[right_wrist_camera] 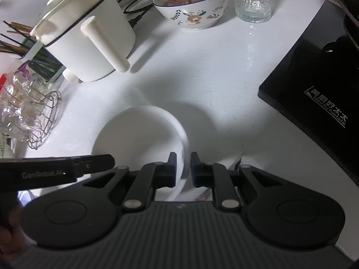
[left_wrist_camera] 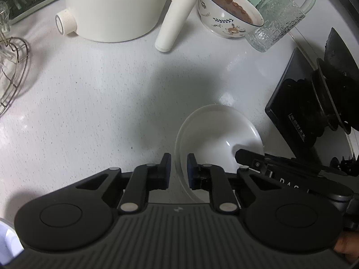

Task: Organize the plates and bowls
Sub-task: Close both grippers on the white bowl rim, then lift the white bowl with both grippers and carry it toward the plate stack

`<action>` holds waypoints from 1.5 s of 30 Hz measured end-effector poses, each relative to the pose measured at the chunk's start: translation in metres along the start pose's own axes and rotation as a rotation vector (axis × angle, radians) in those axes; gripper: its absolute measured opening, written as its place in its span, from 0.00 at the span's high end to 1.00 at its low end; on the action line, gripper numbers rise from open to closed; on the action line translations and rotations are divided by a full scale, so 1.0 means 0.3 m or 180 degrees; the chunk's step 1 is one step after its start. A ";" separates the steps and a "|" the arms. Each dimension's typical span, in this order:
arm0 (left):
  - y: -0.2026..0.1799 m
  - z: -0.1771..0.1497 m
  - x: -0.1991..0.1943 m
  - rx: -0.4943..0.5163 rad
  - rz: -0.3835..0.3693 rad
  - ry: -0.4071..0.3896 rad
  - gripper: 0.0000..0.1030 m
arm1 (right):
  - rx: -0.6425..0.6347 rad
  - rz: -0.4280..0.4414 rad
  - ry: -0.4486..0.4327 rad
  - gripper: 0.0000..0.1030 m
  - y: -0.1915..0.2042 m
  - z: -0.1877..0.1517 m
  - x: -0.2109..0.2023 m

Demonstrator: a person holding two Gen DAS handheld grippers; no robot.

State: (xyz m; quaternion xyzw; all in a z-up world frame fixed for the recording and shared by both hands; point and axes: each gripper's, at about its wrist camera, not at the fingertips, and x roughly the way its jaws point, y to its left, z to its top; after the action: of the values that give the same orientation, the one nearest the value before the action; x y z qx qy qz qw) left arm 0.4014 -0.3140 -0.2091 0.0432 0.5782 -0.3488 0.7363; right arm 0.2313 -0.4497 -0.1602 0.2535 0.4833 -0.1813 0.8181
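Observation:
A plain white bowl (left_wrist_camera: pixel 213 134) is held over the white counter by both grippers. My left gripper (left_wrist_camera: pixel 178 171) is shut on the bowl's left rim, one finger outside and one inside. In the right wrist view the same white bowl (right_wrist_camera: pixel 134 134) shows, and my right gripper (right_wrist_camera: pixel 183 170) is shut on its right rim. The right gripper's finger also shows in the left wrist view (left_wrist_camera: pixel 251 157), and the left gripper shows in the right wrist view (right_wrist_camera: pixel 67 168). A floral bowl (left_wrist_camera: pixel 226 13) holding brown food stands at the back.
A cream electric pot (left_wrist_camera: pixel 107 6) with a long handle stands at the back left. A textured glass mug (left_wrist_camera: pixel 273 22) is beside the floral bowl. A black stove (right_wrist_camera: pixel 314 85) lies at the right. A wire basket (right_wrist_camera: pixel 42 116) and a chopstick holder (right_wrist_camera: pixel 33 56) are at the left.

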 end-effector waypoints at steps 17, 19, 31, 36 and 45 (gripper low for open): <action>0.061 -0.036 -0.131 -0.0253 -0.0074 -0.0032 0.83 | 0.0049 0.0254 0.0035 0.85 0.062 -0.010 -0.050; 0.072 -0.049 -0.158 -0.0310 -0.0085 -0.0048 0.83 | 0.0035 0.0299 0.0030 0.85 0.076 -0.012 -0.068; 0.122 -0.081 -0.369 -0.0597 -0.0031 -0.0215 0.83 | -0.0103 0.0582 0.0018 0.83 0.187 0.013 -0.166; 0.150 -0.079 -0.464 -0.0650 -0.0065 -0.0304 0.83 | -0.0185 0.0716 -0.0020 0.83 0.236 0.025 -0.206; 0.202 -0.118 -0.600 -0.0777 -0.0071 -0.0591 0.82 | -0.0346 0.0929 -0.0051 0.83 0.319 0.037 -0.262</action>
State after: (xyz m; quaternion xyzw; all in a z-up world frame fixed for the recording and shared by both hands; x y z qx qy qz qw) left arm 0.3907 -0.1685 -0.0826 -0.0856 0.5462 -0.2865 0.7824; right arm 0.2541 -0.3750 -0.0634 0.2750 0.4438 -0.0361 0.8521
